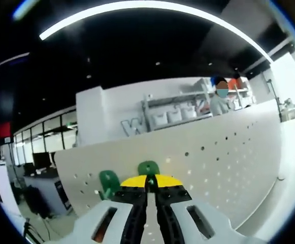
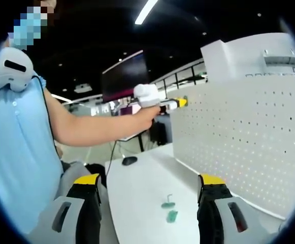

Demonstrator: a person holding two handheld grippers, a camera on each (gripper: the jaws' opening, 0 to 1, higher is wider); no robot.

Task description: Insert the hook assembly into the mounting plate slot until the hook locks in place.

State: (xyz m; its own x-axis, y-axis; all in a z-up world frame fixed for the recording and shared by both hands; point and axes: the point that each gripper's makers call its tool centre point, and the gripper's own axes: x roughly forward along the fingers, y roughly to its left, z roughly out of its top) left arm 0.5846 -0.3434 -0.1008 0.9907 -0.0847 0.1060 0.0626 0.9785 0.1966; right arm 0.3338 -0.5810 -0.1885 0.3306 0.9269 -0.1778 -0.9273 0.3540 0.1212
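Left gripper view
Left gripper (image 1: 148,184): jaws drawn close together, yellow tips nearly meeting, pinching a green hook piece (image 1: 148,168) that pokes up between the tips.
Pegboard (image 1: 213,162): white perforated panel, the landmark here; it stands just beyond the jaw tips and slants across the view.
Second green piece (image 1: 109,182): beside the left gripper's tips, in front of the pegboard; whether it already sits in a hole cannot be told.
Background: shelving and a person stand well behind the pegboard.

Right gripper view
Right gripper (image 2: 148,195): jaws spread wide, nothing between them.
Pegboard (image 2: 238,137): upright on the white table (image 2: 137,178), to the right of the jaws.
Left gripper (image 2: 157,104): held up in the person's hand (image 2: 146,118), its yellow tip against the pegboard's near edge.
Green parts (image 2: 170,211): two small pieces lying on the table, near the pegboard's foot, between the right jaws in the view.
Computer mouse (image 2: 129,160): on the table, well apart from the pegboard.

Handling
Hook assembly: likely light, stiff moulded plastic, smooth and small, so it could twist in the pinch.
Grip point: best taken on the body, leaving the insertion end free.
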